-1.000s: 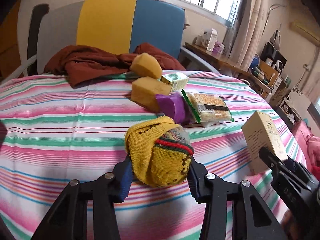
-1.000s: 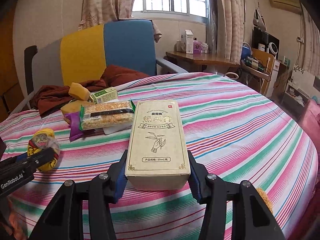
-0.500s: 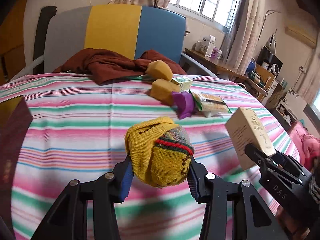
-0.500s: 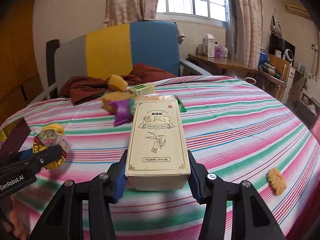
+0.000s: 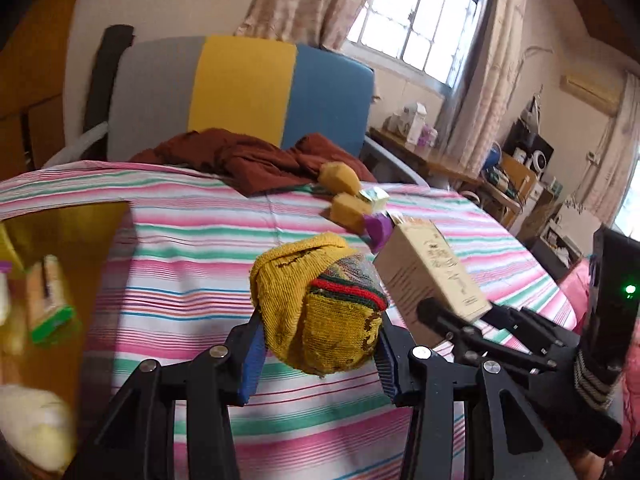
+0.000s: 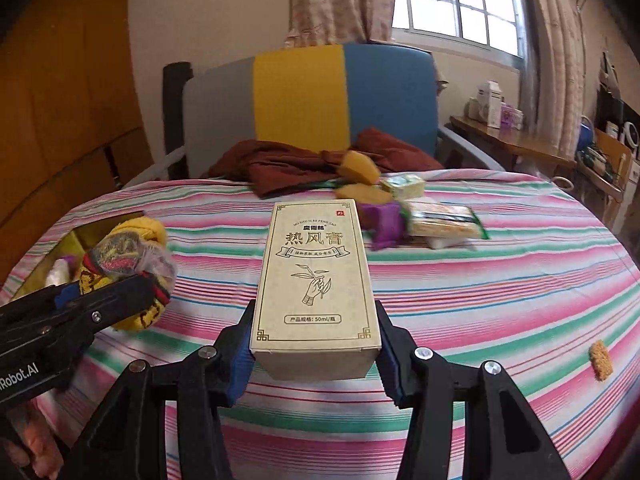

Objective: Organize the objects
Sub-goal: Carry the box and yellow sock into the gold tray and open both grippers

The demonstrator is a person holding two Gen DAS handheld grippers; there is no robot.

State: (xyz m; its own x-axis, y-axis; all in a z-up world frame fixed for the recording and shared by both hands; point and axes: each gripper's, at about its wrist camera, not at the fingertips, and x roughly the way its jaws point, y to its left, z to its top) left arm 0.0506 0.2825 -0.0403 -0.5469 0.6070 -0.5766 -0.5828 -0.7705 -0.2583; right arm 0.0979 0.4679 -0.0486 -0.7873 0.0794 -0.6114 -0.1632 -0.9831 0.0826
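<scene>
Left tool [image 5: 320, 344] clamped on rolled yellow sock bundle [image 5: 316, 304], held up off the striped surface [image 5: 192, 264] near its left edge, just beside an open yellow-lined box [image 5: 68, 224] already holding items. Right tool [image 6: 314, 344] clamped on near end of beige carton [image 6: 316, 276], also lifted, over the near-middle of the surface. Sock bundle: soft, light, squashes under the pads, grip mid-roll so it won't unravel; likely fine to drop. Carton: thin card, light, stiff-ish but will dent if squeezed hard; long sides are the right hold, far end overhangs so may tilt. Likely both heading into the box. Left over at the far edge: sponges [image 6: 360, 168], purple item [image 6: 380, 220], cracker pack [image 6: 444, 224], small green box [image 6: 402, 184], brown cloth [image 6: 288, 164]. Crumb-like piece [image 6: 600, 360] at near right edge.
</scene>
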